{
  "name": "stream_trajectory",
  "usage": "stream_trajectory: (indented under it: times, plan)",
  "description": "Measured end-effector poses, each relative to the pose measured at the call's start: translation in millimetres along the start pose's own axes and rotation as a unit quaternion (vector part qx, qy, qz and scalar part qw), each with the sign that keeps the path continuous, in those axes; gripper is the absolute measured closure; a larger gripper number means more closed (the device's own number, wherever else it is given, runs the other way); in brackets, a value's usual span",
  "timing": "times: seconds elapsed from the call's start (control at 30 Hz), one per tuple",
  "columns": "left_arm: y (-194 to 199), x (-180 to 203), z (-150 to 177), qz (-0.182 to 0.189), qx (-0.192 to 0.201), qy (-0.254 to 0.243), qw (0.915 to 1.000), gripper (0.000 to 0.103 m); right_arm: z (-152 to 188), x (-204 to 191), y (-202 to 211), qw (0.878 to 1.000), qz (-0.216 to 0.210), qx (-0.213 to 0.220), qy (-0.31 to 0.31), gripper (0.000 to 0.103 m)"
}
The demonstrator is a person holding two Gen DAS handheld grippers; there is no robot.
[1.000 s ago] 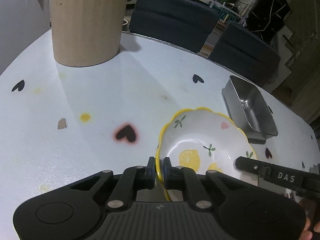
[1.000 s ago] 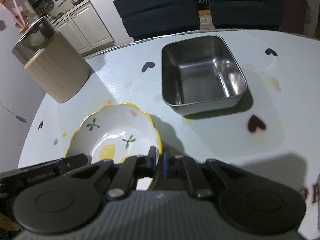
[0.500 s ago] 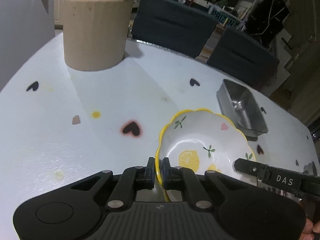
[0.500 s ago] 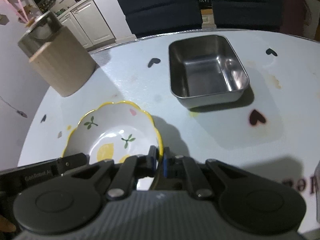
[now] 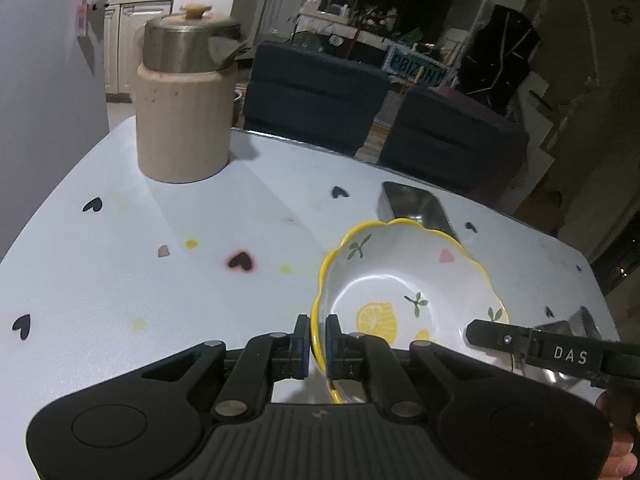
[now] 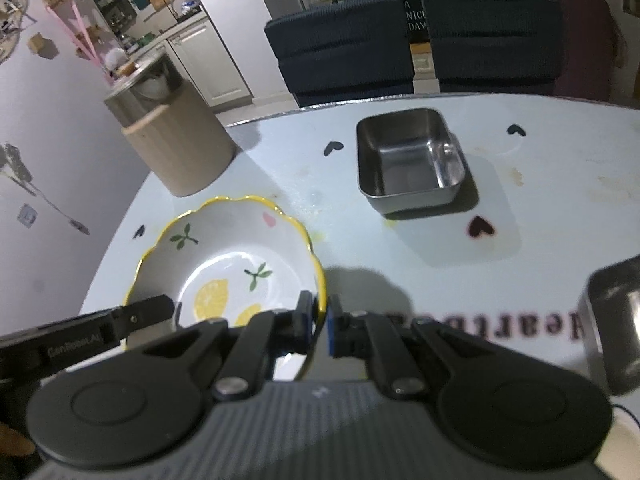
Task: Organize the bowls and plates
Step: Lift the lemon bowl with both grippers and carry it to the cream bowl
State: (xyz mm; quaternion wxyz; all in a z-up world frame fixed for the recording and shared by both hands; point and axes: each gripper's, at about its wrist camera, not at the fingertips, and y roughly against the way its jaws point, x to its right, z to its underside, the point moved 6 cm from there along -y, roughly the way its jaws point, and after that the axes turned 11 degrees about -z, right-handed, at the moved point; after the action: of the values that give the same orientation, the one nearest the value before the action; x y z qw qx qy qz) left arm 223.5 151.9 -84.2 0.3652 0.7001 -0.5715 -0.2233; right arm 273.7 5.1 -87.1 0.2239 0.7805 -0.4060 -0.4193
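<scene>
Your left gripper (image 5: pixel 317 338) clamped the white, yellow-rimmed scalloped ceramic bowl (image 5: pixel 404 280) at one rim. Your right gripper (image 6: pixel 319 326) pinched the opposite rim.

The scene is dimly lit, with a bluish cast thrown over the table (image 6: pixel 560 168). Dark shadows are cast beside the steel tray (image 6: pixel 408 160). Straight lines are bent by fisheye distortion at the edges.
</scene>
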Motion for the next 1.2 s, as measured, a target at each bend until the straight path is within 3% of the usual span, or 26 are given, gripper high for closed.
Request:
stream_trajectory:
  times: [0.57,0.83,1.2]
  plan:
    - [61.9,85.9,54.6,0.058,0.021,-0.022,0.9979,0.095,48.8,38.5,124.2,0.999,0.012,0.046,-0.004,0.095]
    - [68.7,135.2,79.1,0.075,0.021,-0.048,0.9957,0.095,75.6,76.3,163.1,0.997,0.031,0.069,-0.02,0.095]
    - [59.8,175.0,111.0,0.098,0.007,-0.071,0.9926,0.096,112.7,118.8,195.9,0.994,0.043,0.088,-0.053,0.094]
